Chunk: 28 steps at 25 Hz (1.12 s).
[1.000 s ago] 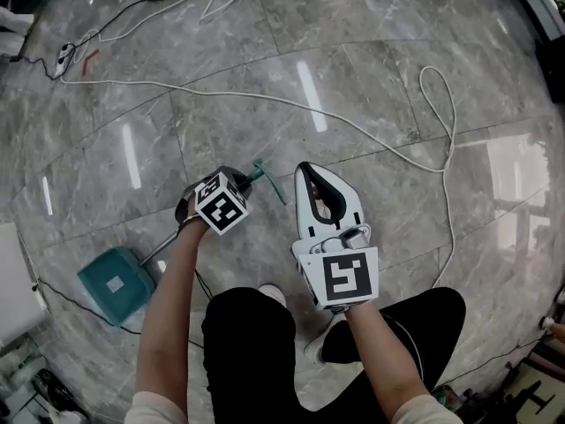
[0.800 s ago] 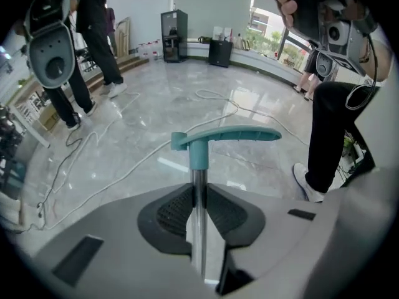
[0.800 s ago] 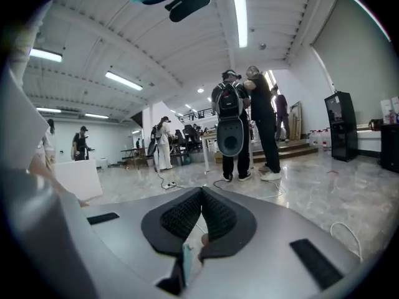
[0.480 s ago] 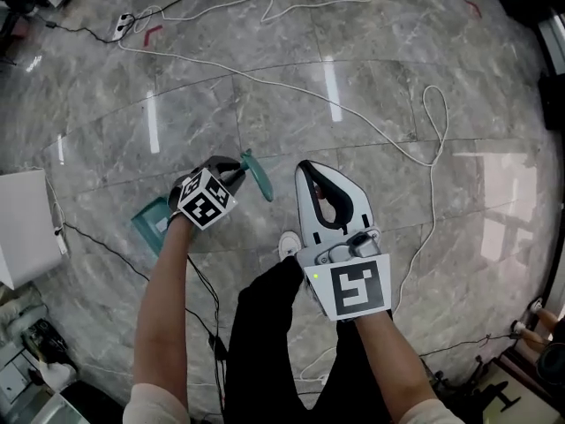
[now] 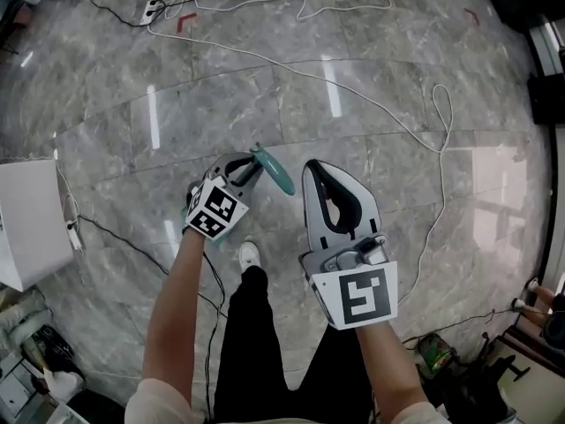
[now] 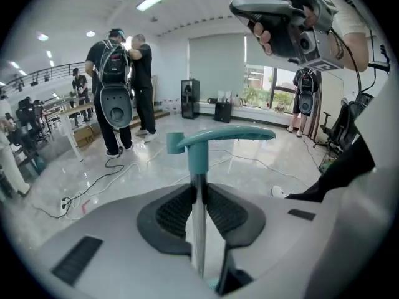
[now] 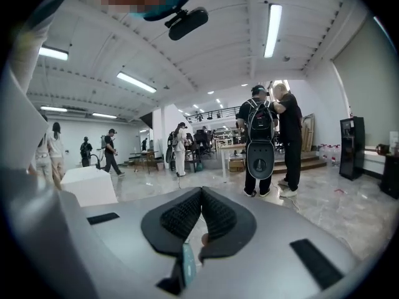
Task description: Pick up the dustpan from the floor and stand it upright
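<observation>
The dustpan hangs off the floor by its long handle. In the head view its teal grip (image 5: 275, 171) sticks out past my left gripper (image 5: 242, 170); the pan itself is hidden under my left hand. In the left gripper view the metal pole (image 6: 198, 220) runs up between the ribbed pads (image 6: 174, 212) to the teal grip (image 6: 219, 135), and my left gripper (image 6: 198, 195) is shut on the pole. My right gripper (image 5: 316, 170) is held beside it, apart from the dustpan. In its own view my right gripper (image 7: 200, 199) is shut with nothing between the jaws.
A white cable (image 5: 388, 117) loops over the grey marble floor (image 5: 397, 69), with a power strip (image 5: 150, 9) at the far left. A white box (image 5: 26, 223) stands at the left. My shoe (image 5: 250, 256) is below the grippers. Several people (image 7: 271, 139) stand farther off.
Both grippers have risen as the person stood up. The dustpan has come off the floor with the left gripper, and its teal pan has gone out of sight under the hand.
</observation>
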Available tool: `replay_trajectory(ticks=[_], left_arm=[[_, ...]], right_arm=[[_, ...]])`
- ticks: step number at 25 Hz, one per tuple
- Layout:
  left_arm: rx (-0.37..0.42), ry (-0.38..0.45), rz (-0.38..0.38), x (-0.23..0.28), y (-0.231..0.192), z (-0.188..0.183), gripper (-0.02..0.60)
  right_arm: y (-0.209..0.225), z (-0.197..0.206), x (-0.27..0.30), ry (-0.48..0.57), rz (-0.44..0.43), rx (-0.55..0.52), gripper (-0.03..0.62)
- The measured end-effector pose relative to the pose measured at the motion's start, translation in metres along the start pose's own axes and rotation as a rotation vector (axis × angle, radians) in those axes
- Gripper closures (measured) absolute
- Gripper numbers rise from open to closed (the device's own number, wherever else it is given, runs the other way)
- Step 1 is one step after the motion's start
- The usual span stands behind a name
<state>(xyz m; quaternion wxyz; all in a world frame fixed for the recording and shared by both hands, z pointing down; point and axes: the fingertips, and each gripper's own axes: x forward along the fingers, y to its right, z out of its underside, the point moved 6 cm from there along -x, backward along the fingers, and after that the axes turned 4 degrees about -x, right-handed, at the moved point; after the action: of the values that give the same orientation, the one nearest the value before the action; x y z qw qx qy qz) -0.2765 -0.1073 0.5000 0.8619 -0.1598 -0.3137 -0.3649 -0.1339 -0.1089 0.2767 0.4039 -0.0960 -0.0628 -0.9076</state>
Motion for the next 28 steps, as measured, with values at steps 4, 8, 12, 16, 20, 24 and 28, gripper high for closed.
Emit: replay_trajectory(ticks=[4,8,12,16,20,24,28], left_arm=[[0.019,0.078,0.037,-0.056,0.010,0.032,0.502],[0.048,0.147,0.051,-0.100,0.030,0.057,0.502],[0.098,0.236,0.039,-0.137,0.058,0.091,0.502],[0.122,0.303,0.014,-0.166,0.069,0.117,0.502],[0.123,0.335,-0.030,-0.191,0.077,0.134,0.502],[0.137,0.409,-0.035,-0.204,0.078,0.141,0.502],[0.198,0.469,-0.005,-0.202,0.072,0.155,0.502]], right_arm=[[-0.079,0.004,-0.009,-0.024,0.060,0.027,0.577],[-0.132,0.003,-0.031,-0.044,0.071,0.037,0.577],[-0.179,0.021,-0.060,-0.055,0.064,0.039,0.577],[-0.226,0.038,-0.089,-0.049,0.101,0.017,0.577],[-0.268,0.064,-0.125,-0.086,0.134,0.079,0.578],[-0.301,0.082,-0.125,-0.117,0.177,0.108,0.577],[-0.326,0.104,-0.115,-0.145,0.234,0.110,0.577]])
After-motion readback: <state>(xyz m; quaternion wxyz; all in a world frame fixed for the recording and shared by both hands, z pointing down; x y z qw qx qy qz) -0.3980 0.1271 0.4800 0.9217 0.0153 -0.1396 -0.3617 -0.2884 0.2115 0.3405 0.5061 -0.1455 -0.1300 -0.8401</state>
